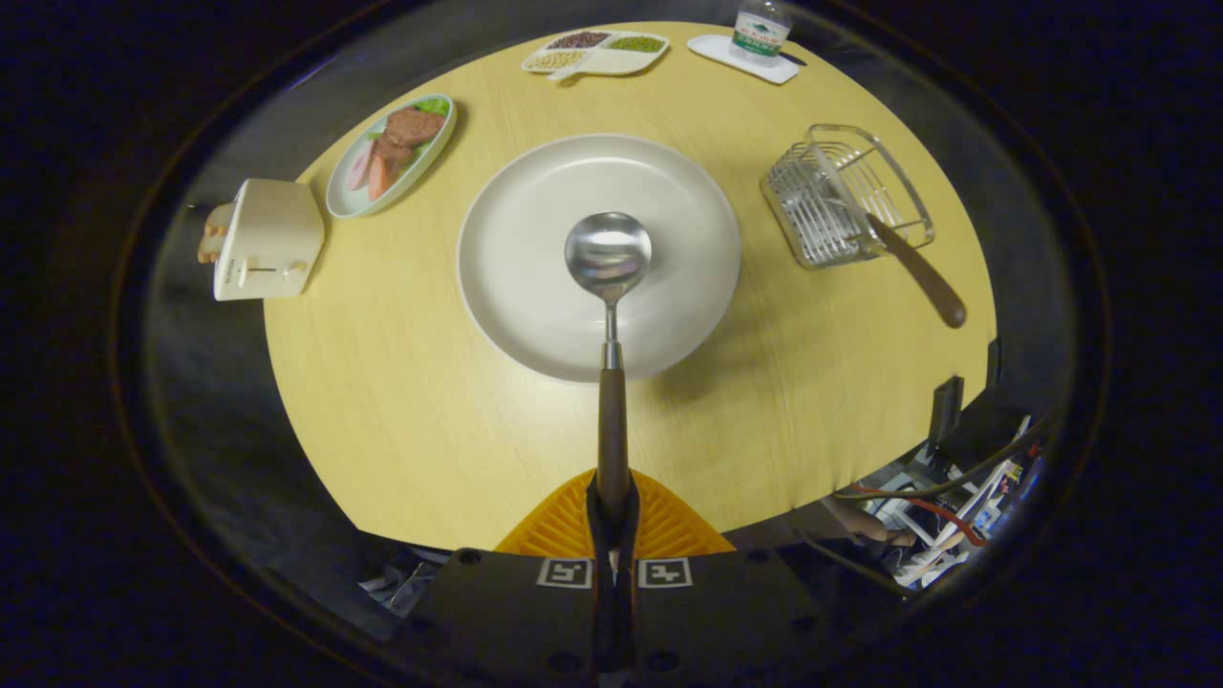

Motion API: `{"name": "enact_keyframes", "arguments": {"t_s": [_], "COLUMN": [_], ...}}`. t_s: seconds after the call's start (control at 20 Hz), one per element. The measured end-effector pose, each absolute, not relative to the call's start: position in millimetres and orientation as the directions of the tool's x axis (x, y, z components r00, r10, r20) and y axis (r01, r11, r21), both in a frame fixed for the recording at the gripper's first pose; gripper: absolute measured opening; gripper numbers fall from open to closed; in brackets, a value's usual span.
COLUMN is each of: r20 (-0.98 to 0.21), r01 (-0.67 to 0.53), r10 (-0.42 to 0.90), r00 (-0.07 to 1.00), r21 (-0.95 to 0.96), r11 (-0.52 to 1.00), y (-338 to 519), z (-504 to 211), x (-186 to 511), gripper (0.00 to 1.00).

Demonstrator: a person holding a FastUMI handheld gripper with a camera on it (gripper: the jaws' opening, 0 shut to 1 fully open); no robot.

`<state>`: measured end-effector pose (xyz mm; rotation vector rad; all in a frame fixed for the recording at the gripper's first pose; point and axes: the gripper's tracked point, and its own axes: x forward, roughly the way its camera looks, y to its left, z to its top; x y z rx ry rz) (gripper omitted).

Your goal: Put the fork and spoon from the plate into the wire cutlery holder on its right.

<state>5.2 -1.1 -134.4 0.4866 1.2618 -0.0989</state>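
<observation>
My gripper (612,492) is shut on the brown wooden handle of the spoon (609,287), which points straight ahead. The spoon's steel bowl hangs over the middle of the white round plate (516,287), lifted above it. To the right of the plate stands the wire cutlery holder (836,205). A utensil with a brown handle (922,277) leans out of the holder toward me; its head is hidden among the wires, so I cannot tell whether it is the fork.
A cream toaster (268,239) sits at the table's left edge, with an oval dish of food (392,153) behind it. A divided snack tray (594,53) and a water bottle (760,31) on a small tray stand at the far side. Cables hang off the table's near right edge.
</observation>
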Motion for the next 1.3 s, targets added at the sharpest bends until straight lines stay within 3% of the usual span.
{"name": "enact_keyframes", "arguments": {"t_s": [0.55, 0.9, 1.3], "r20": [-0.905, -0.909, -0.893], "r01": [0.519, 0.662, 0.711], "r10": [0.225, 0.284, 0.4], "r00": [0.362, 0.305, 0.206], "r21": [0.396, 0.417, 0.418], "r11": [0.758, 0.623, 0.566], "y": [-75.6, -114.7, -116.2], "z": [-86.8, -100.4, -119.9], "x": [18.5, 40.6, 48.8], "gripper": [0.04, 0.04, 0.04]}}
